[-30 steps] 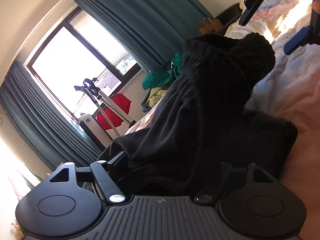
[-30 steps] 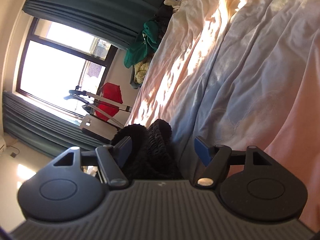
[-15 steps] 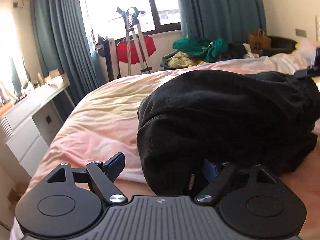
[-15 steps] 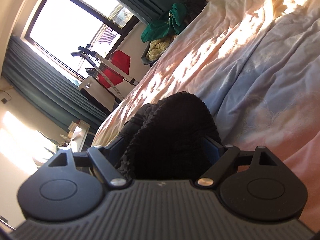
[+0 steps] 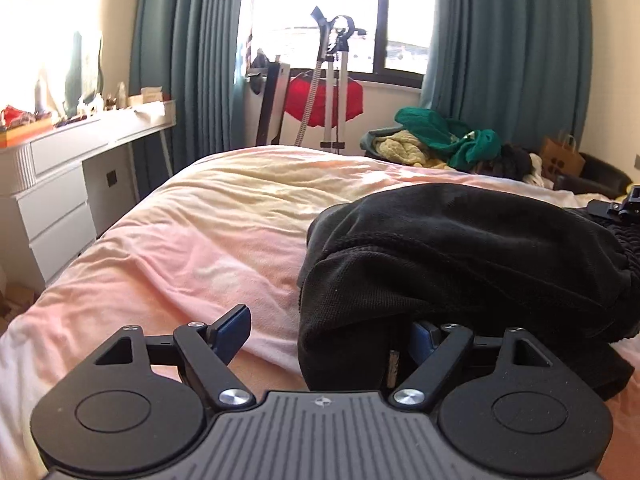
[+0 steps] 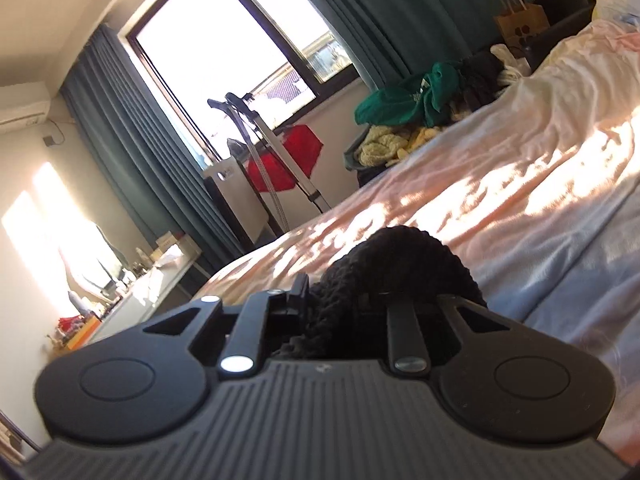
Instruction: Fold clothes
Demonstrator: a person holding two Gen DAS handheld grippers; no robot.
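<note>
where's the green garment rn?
The green garment is off the bed, on the clothes pile below the window's right curtain, atop a yellow knit and left of the paper bag; upper right in both views.

Left tool (image 5: 326,330) spread wide, right tool (image 6: 344,300) pinched nearly closed

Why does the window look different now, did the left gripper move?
Yes. The left gripper swung level: the window, tilted at the left edge a second ago, now stands upright ahead, and the black garment lies right.
</note>
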